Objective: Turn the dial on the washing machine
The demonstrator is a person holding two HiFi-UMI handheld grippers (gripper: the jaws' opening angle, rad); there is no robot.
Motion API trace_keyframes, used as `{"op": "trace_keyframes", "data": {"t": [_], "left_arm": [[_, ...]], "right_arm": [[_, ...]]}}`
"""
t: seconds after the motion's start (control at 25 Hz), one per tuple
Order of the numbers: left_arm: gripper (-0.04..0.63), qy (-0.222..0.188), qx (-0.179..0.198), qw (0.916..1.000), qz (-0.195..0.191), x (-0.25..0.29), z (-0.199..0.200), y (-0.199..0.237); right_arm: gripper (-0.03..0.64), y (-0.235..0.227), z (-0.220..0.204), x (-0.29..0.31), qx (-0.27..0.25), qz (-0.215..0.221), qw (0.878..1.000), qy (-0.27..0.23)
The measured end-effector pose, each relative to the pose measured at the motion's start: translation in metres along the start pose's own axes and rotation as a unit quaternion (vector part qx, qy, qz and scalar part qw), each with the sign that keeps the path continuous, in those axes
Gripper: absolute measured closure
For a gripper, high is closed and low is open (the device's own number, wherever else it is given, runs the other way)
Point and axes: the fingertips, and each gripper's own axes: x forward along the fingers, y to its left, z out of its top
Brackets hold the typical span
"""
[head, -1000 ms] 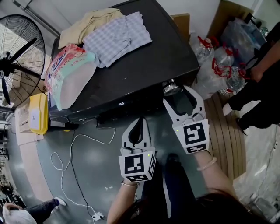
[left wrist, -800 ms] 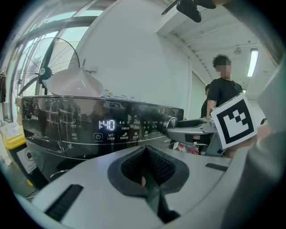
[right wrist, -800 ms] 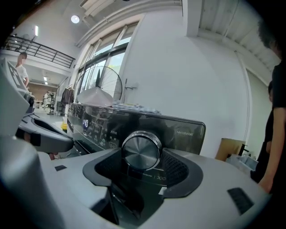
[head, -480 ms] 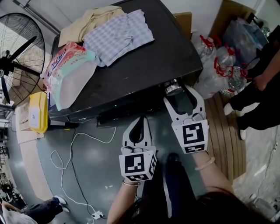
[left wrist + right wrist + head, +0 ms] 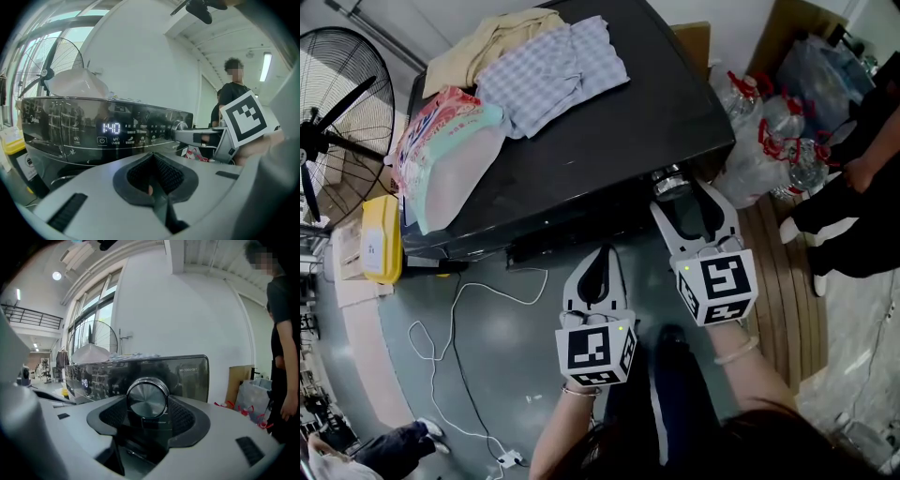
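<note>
1. Right gripper (image 5: pixel 686 195): the jaws are clamped on the dial (image 5: pixel 147 398), with one ribbed pad against each side of it. The brushed-metal face of the dial points along the jaws.
2. Dial location: at the right end of the front control panel of the washing machine (image 5: pixel 609 141), just below the top edge.
3. Left gripper (image 5: pixel 598 262): the jaws are pressed together with nothing between them. It is held in front of the washing machine, below the middle of the panel and clear of it.
4. Display (image 5: pixel 111 127): lit, reading 1:40, on the panel left of the dial.
5. On top of the washing machine: a checked cloth (image 5: pixel 553 75) and a beige cloth (image 5: pixel 502 42) lie at the rear, touching each other. A plastic pack (image 5: pixel 450 150) lies at the left side.
6. Left of the washing machine: a standing fan (image 5: pixel 337 122) and a yellow container (image 5: pixel 382 242).
7. Floor in front of the washing machine: a white cable (image 5: pixel 478 309).
8. Right of the washing machine: large water bottles (image 5: pixel 769 131), with a standing person (image 5: pixel 853 187) beyond them.
</note>
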Motion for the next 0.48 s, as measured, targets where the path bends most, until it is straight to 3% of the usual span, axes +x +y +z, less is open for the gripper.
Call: {"op": "trace_keyframes", "data": {"t": [0.48], "left_arm": [[0.581, 0.006, -0.001, 1.0000, -0.004, 0.0008, -0.0055, 0.0004]], "right_arm": [[0.322, -0.0015, -0.0003, 0.0000, 0.080, 0.007, 0.997, -0.011]]}}
